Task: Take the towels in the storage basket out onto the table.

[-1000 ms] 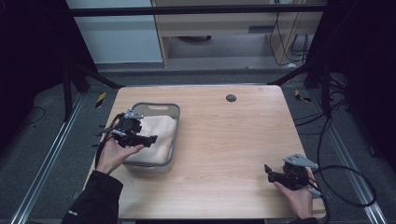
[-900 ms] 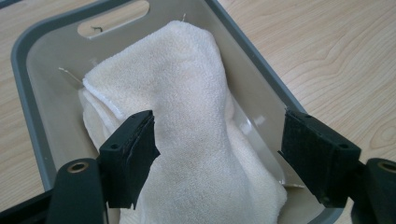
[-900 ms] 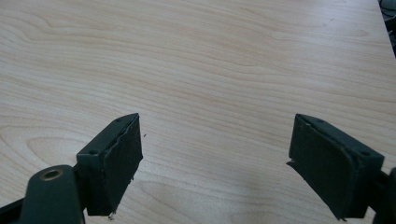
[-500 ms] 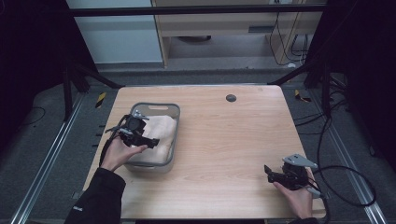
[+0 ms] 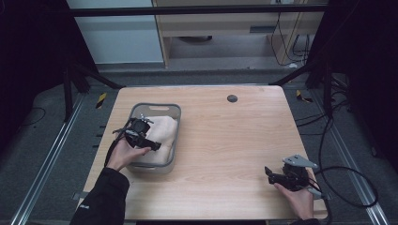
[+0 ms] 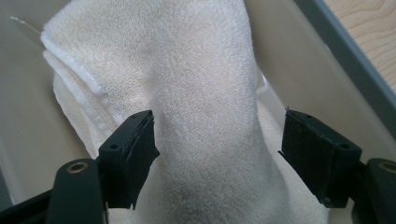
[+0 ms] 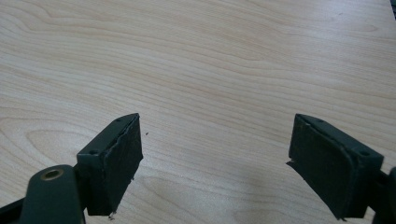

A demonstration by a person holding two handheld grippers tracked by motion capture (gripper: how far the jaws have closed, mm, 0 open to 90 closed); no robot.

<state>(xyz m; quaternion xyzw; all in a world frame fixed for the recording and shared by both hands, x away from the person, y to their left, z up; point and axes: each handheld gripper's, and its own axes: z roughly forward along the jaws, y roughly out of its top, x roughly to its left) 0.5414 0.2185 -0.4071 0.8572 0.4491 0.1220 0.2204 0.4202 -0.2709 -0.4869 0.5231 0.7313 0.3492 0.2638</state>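
A cream folded towel [image 5: 162, 133] [image 6: 205, 93] lies inside a grey plastic bin [image 5: 174, 111] on the left half of the wooden table. My left gripper [image 5: 152, 144] [image 6: 217, 154] hangs over the bin, open, its jaws spread on either side of a raised fold of the towel without closing on it. My right gripper [image 5: 272, 174] [image 7: 215, 163] rests low near the table's front right corner, open, with bare wood between its jaws.
The bin's grey rim [image 6: 345, 60] runs close along the right of the left gripper. A small dark round hole [image 5: 232, 98] marks the table's far middle. Cables [image 5: 347, 187] trail off the right edge. Metal rails flank the table.
My left gripper has moved right and farther in over the bin, down onto the towel. The right gripper has stayed put.
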